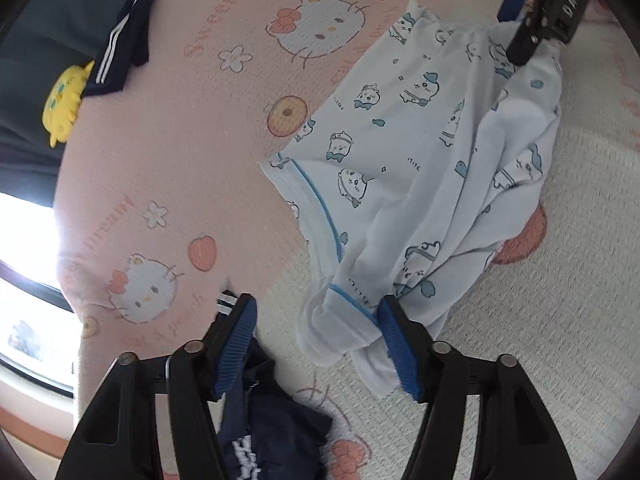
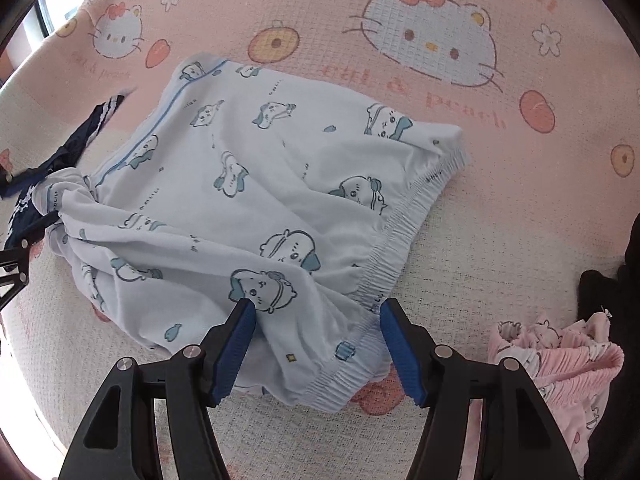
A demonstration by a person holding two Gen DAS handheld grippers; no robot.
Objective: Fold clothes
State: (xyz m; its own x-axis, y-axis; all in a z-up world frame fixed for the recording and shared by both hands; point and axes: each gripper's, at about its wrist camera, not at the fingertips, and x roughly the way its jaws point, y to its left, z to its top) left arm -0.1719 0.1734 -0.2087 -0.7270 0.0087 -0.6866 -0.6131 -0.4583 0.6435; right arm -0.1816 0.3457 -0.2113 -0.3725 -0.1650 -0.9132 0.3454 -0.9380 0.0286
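- Left wrist view: the left hand-held gripper (image 1: 316, 340) stands apart, its right pad touching a hem corner of the white printed shorts (image 1: 404, 184) lying on the pink cartoon bedspread (image 1: 180, 152).
- Navy garment (image 1: 256, 412) lies under that gripper; folded navy clothes (image 1: 124, 44) and a yellow toy (image 1: 64, 100) sit far off.
- Right wrist view: the right hand-held gripper (image 2: 318, 340) gapes wide over the shorts' elastic waistband (image 2: 396, 240), not pinching it.
- Pink garment (image 2: 560, 356) lies bunched beside it.

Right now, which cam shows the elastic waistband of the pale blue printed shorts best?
Right wrist view: the gathered elastic waistband of the pale blue cartoon-print cotton shorts runs unobstructed along the near right edge to the right gripper. In the left wrist view the shorts show mostly their blue-piped leg hems; the waistband lies far off, partly behind the other gripper.
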